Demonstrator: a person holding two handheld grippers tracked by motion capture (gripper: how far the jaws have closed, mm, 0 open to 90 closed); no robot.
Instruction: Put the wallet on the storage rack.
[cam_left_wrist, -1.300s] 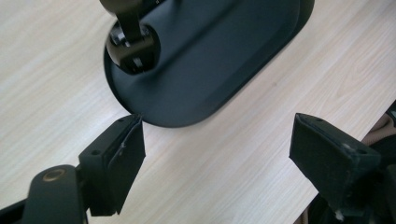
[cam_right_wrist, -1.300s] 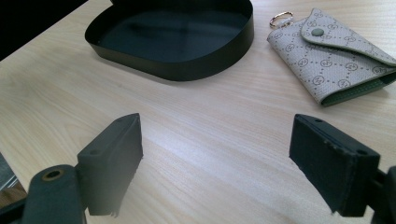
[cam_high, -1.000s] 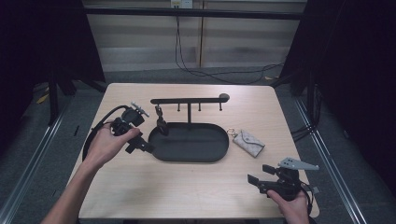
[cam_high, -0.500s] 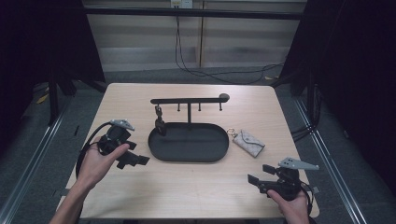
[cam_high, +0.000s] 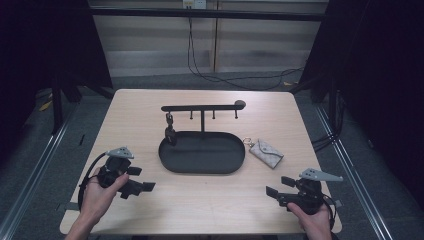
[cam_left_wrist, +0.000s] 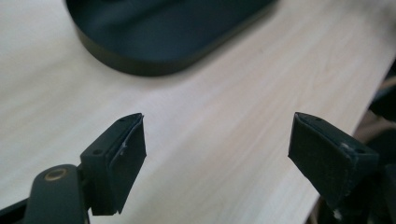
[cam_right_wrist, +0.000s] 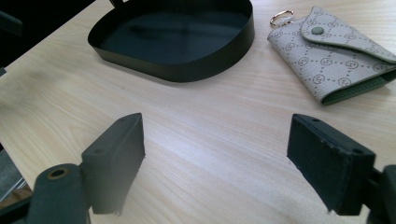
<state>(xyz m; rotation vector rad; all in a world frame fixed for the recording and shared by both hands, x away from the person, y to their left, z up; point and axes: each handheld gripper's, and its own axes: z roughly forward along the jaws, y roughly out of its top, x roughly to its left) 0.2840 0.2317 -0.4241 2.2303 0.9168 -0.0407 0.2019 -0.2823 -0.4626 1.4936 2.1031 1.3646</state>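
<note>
Left tongs (cam_high: 136, 186): spread, empty, low over the worktop (cam_high: 210, 210), at 8 o'clock of the black tray (cam_high: 202, 152).
Right tongs (cam_high: 278, 192): spread, just been closing, empty, aimed at tray.
Grey key pouch (cam_high: 266, 152): on worktop, 3 o'clock of tray.

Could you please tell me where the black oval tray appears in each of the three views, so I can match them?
High view: black oval tray at table centre.
Left gripper view: its rim along the top.
Right gripper view: upper left.
Shared landmark: the light wooden table.
</note>
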